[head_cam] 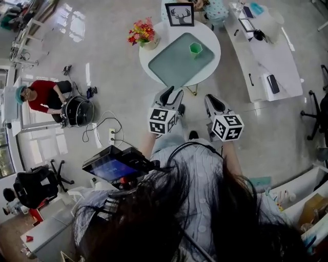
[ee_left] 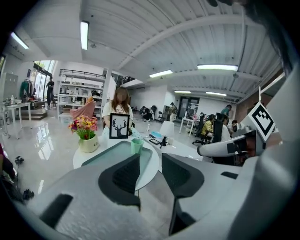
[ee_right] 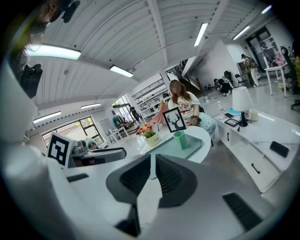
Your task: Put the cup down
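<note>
Left gripper (head_cam: 171,94) held up clear of round table (head_cam: 214,43), jaws partly apart, nothing between them. Right gripper (head_cam: 213,100) beside it, jaws almost together, thin slit only, also empty. Green cup (head_cam: 196,48) upright on teal tray (head_cam: 171,64) on table, well apart from both grippers. Flower pot (head_cam: 143,33) at tray's left, deer picture (head_cam: 180,14) behind tray.

No legible text anywhere; only faint, unreadable lettering on the white flower pot (ee_left: 88,144).
</note>
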The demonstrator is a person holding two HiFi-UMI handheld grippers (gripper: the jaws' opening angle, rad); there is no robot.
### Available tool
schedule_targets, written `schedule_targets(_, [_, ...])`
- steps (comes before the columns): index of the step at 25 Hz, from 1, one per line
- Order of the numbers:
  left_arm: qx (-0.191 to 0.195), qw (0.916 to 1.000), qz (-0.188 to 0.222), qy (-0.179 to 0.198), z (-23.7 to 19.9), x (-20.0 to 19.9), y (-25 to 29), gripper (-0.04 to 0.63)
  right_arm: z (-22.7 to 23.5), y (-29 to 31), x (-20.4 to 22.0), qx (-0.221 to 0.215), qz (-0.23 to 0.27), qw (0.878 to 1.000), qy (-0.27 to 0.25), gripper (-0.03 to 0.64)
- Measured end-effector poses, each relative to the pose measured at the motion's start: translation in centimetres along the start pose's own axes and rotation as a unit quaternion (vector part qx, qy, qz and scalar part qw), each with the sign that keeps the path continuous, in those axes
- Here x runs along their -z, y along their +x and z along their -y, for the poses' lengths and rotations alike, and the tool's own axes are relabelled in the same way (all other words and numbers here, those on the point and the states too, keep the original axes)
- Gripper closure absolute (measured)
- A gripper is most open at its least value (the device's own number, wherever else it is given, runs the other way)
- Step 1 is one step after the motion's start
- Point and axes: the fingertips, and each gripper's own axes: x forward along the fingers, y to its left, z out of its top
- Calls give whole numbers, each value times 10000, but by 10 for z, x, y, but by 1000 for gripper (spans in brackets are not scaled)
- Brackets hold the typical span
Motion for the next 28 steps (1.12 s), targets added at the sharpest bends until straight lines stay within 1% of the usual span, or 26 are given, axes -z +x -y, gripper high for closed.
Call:
schedule_targets(3, [-248, 9996, 98, -9, 14, 5, -26, 492, -10, -14, 11, -194, -82, 9997, -86, 566])
schedule_targets(5, [-402, 9991, 156, -53, 21, 9, -42, 512, -17, -23, 15, -323, -108, 9994, -109, 566])
schedule_targets(11, [-654, 9978, 100, -94, 38, 22, -88, 514, -40, -44, 21, -493, -139, 9986, -145, 566])
schedule_targets(17, [-852, 9964, -23, -30, 31, 32, -109, 514, -55, -36, 34, -705, -187, 9972, -134, 566])
schedule_targets(21, [-869, 9962, -32, 64, 32, 29, -119, 514, -64, -34, 41, -771, -244, 9967, -99, 566])
schedule_targets(24, [-809, 9966, -71, 166, 32, 29, -124, 518, -71, -27, 44, -784, -240, 9966, -85, 566])
schedule_targets(28, [-706, 9972, -88, 214, 36, 37, -133, 531, -79, -27, 52, -762, -198, 9969, -92, 566])
